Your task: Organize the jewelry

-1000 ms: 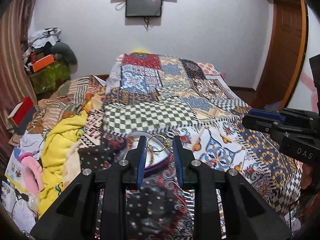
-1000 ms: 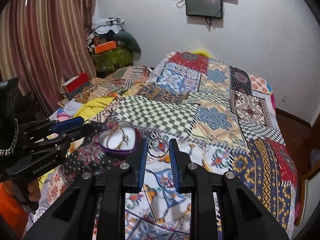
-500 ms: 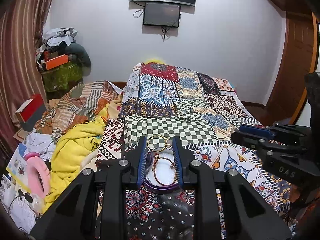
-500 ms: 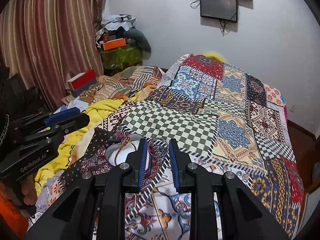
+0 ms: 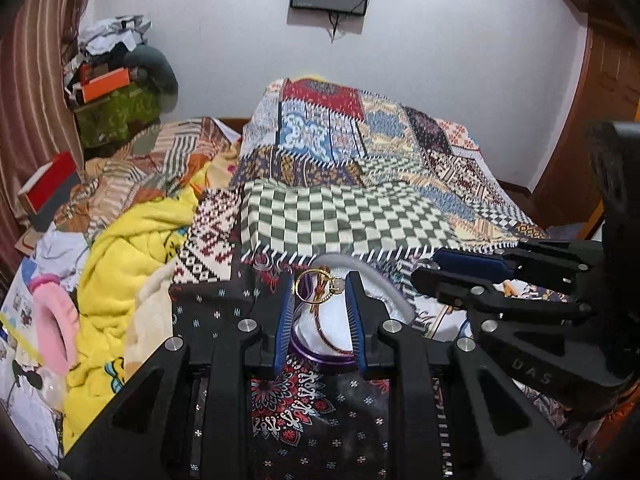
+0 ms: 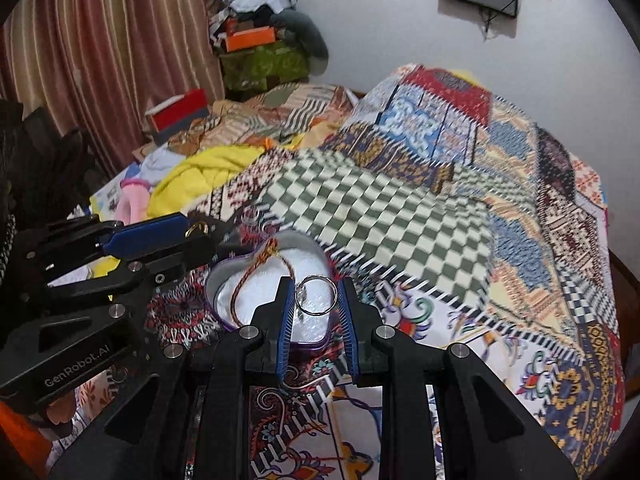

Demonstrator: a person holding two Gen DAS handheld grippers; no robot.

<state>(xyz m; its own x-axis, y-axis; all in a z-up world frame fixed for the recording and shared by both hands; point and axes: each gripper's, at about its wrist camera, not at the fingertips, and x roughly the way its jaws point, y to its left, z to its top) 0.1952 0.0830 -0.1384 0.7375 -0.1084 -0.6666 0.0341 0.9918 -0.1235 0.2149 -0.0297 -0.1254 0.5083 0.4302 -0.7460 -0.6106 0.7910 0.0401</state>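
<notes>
Left gripper [image 5: 320, 286] pinching gold ring [image 5: 318, 286], right gripper [image 6: 316, 294] pinching silver ring [image 6: 316, 295], both above heart-shaped tin [image 6: 224, 280] near bed's [image 6: 400, 216] near edge.

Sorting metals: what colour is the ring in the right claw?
Silver, seen best in the right wrist view: ring in the right claw.

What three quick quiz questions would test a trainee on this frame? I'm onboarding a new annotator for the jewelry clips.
1. True or false: the left gripper holds a gold ring.
2. What does the right gripper hold? A) silver ring B) bracelet C) nothing
3. Fill in: a braided cord lies in the ____-shaped tin.

Key: 1 true; 2 A, the silver ring; 3 heart.
</notes>
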